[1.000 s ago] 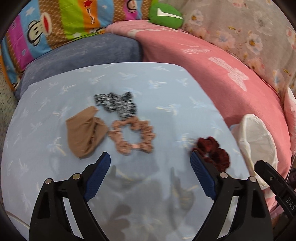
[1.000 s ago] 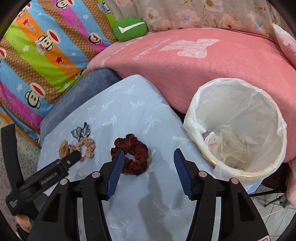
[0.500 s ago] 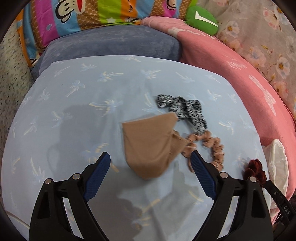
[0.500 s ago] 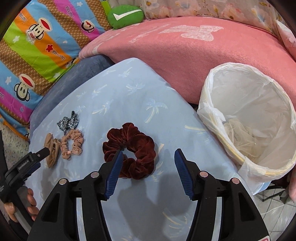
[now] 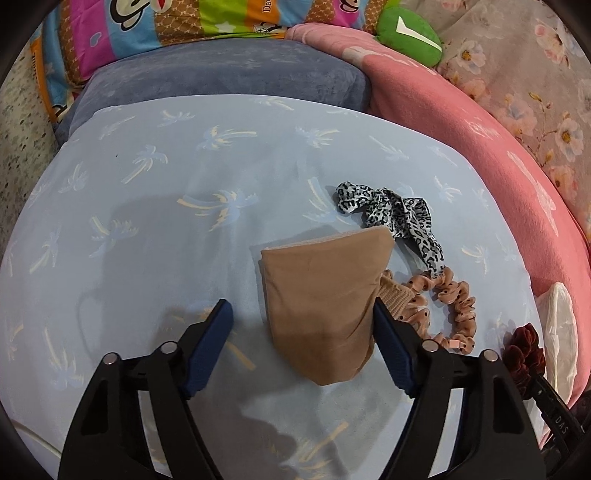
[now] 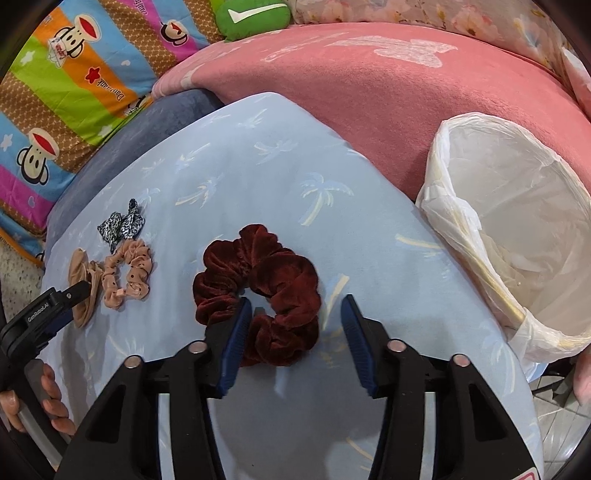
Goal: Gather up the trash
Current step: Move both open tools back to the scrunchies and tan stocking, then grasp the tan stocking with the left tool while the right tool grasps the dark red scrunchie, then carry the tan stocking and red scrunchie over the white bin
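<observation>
A tan stocking (image 5: pixel 325 299) lies on the light blue cloth (image 5: pixel 166 206). My left gripper (image 5: pixel 301 325) is open, its jaws on either side of the stocking's near end. Beside it lie a leopard-print hair tie (image 5: pixel 391 210) and a pink dotted scrunchie (image 5: pixel 450 302). My right gripper (image 6: pixel 295 321) is open over the near half of a dark red velvet scrunchie (image 6: pixel 258 288). The stocking (image 6: pixel 83 273), pink scrunchie (image 6: pixel 127 273) and leopard tie (image 6: pixel 122 225) also show in the right wrist view, at left.
A trash bin with a white plastic liner (image 6: pixel 509 236) stands at the cloth's right edge, with crumpled material inside. A pink blanket (image 6: pixel 369 85), a striped cartoon blanket (image 6: pixel 74 74) and a green cushion (image 6: pixel 251 14) lie behind. The left gripper (image 6: pixel 55 306) shows at lower left.
My left gripper has moved left and closer, from the pink scrunchie to the tan stocking. My right gripper has closed in on the dark red scrunchie. Both stayed open.
</observation>
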